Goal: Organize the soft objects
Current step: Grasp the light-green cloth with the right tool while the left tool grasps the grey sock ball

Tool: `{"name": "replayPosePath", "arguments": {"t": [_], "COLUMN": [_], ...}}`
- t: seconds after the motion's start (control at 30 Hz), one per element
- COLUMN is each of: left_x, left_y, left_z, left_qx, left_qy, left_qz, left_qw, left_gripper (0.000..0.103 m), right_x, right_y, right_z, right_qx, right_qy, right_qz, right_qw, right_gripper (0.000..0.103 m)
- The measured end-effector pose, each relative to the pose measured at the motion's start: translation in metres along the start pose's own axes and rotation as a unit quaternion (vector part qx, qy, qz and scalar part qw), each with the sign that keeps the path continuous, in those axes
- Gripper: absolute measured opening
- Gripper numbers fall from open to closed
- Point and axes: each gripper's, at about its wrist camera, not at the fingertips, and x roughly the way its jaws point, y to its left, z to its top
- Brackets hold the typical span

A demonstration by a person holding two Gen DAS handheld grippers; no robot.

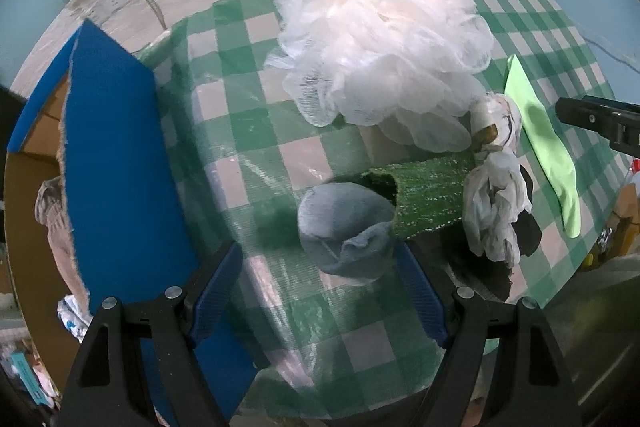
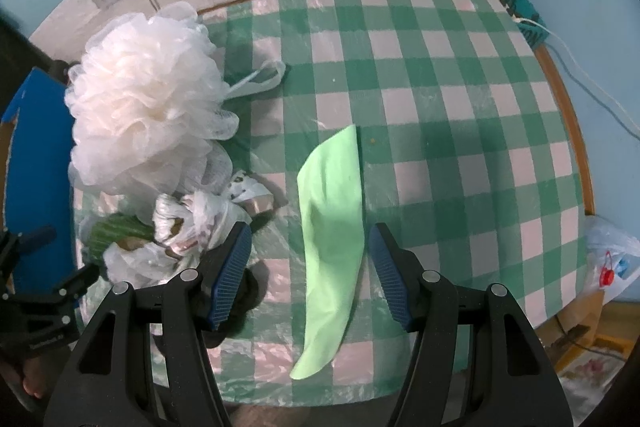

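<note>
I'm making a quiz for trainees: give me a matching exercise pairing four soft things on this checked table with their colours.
Things:
1. bath sponge
2. rolled sock
3. flat cloth
4. scrap of fake grass

Colours:
A. dark green
B. grey-blue
C. white
D. light green

Pairs: 1-C, 2-B, 3-D, 4-A

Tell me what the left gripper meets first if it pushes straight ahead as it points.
Probably the rolled grey sock lying between the open left gripper fingers; the dark green ribbed cloth lies just beyond it.
</note>
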Motion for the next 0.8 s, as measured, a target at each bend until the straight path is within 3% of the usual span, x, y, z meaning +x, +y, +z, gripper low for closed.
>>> {"name": "replayPosePath", "arguments": {"t": [0.6,0.8], "left_x": [0.032,0.033], "left_y": [-0.010,-0.012], "left_z": [0.012,0.013], "left_qx": [0.017,0.029], "left_qy": [0.016,0.007], "left_qz": [0.014,0.017], "left_qw": [0.9996,0.9994], "left_gripper": [0.080,0.055], "right_x": [0.043,0.050], "right_y": [0.000,-0.010], "right_z": [-0.009,-0.008], "right_qx": [-0.013,-0.017], "right_qy": [0.046,0.047], "right_qz": [-0.032,-0.044], "right_qw": [0.998,0.998], "right_gripper": [0.062,0.062]}}
